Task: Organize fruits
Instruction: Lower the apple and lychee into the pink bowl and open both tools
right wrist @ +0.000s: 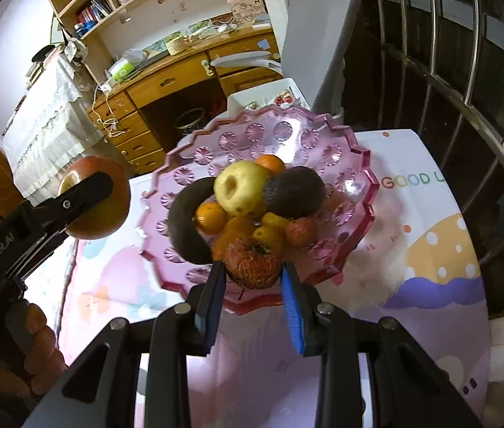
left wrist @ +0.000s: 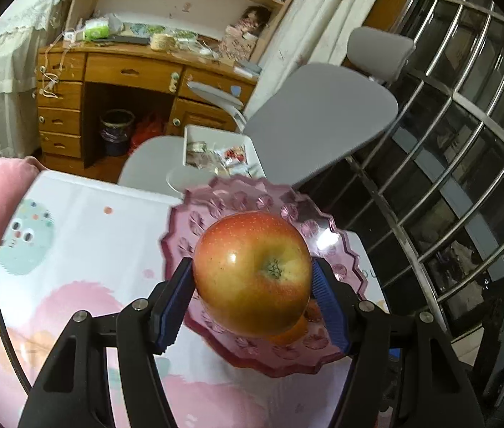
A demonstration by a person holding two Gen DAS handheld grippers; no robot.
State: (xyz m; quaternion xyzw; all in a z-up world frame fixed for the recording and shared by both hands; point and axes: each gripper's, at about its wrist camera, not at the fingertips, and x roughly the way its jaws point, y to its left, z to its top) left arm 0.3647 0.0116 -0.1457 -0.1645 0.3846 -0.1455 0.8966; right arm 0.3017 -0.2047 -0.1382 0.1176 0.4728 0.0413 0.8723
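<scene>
A red-yellow apple [left wrist: 252, 271] hangs above the near part of the pink glass plate [left wrist: 216, 207], and my left gripper [left wrist: 252, 285] is shut on it, blue pads on both sides. In the right wrist view the same apple [right wrist: 109, 214] is held at the left, beside the plate. My right gripper [right wrist: 252, 280] is shut on a wrinkled red-orange fruit [right wrist: 252, 262] over the plate's near rim [right wrist: 323, 135]. On the plate lie a yellow apple [right wrist: 239, 189], two dark avocados [right wrist: 294, 190], oranges [right wrist: 210, 217] and small red and yellow fruits [right wrist: 301, 232].
The plate stands on a table with a pastel printed cloth [right wrist: 430, 249]. Beyond the table are a white tray of packets [left wrist: 216, 149], a grey chair [left wrist: 323, 117] and a wooden desk [left wrist: 127, 71]. Metal window bars [left wrist: 466, 142] run along the right. A hand [right wrist: 34, 349] holds the left gripper.
</scene>
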